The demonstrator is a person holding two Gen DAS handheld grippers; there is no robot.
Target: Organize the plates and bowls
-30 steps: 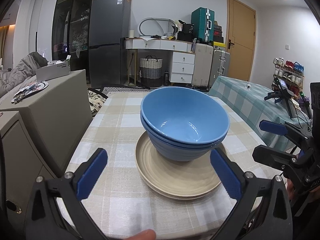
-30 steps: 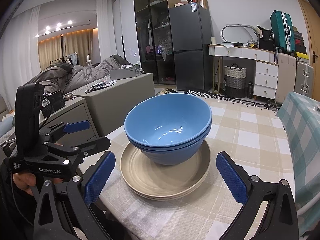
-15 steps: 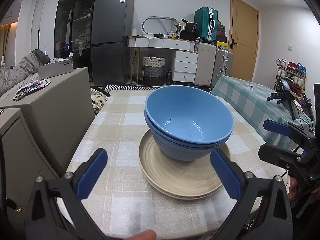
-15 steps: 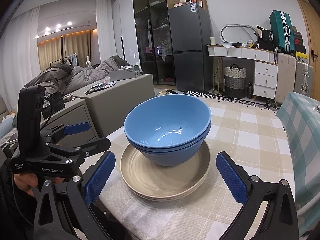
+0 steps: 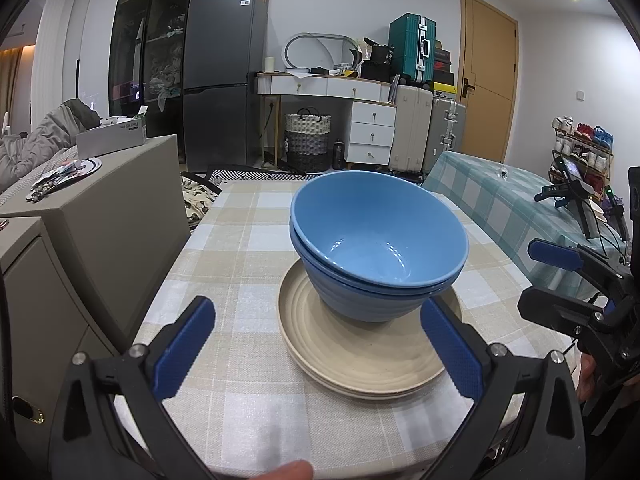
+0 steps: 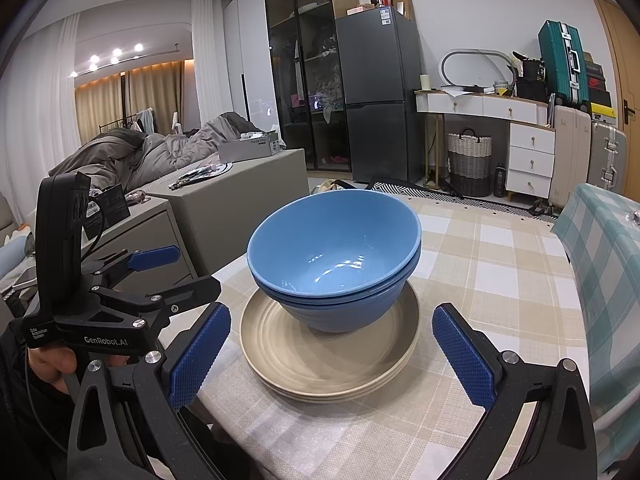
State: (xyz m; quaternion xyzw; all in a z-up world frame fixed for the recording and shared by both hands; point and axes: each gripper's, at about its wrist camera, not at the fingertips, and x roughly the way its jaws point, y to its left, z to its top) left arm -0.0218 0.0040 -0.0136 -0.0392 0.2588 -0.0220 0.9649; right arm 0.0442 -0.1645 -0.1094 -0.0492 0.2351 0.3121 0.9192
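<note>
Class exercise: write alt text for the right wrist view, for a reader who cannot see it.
Two nested blue bowls sit on a stack of beige plates on a checked tablecloth. The right gripper frames them, jaws open and empty; the left gripper, also open, is at the left.

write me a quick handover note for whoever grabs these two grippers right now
Left hand-held gripper: open, empty, held short of the stack.
Right hand-held gripper: open, empty, also short of the stack, to the left one's right.
Two blue bowls sit nested on the stack of beige plates on the checked tablecloth.
Done: bowls and plates look gathered into one pile.
Left: nothing is gripped; no other dishes show on this table, so probably only moving the pile, if it has to go anywhere.
</note>
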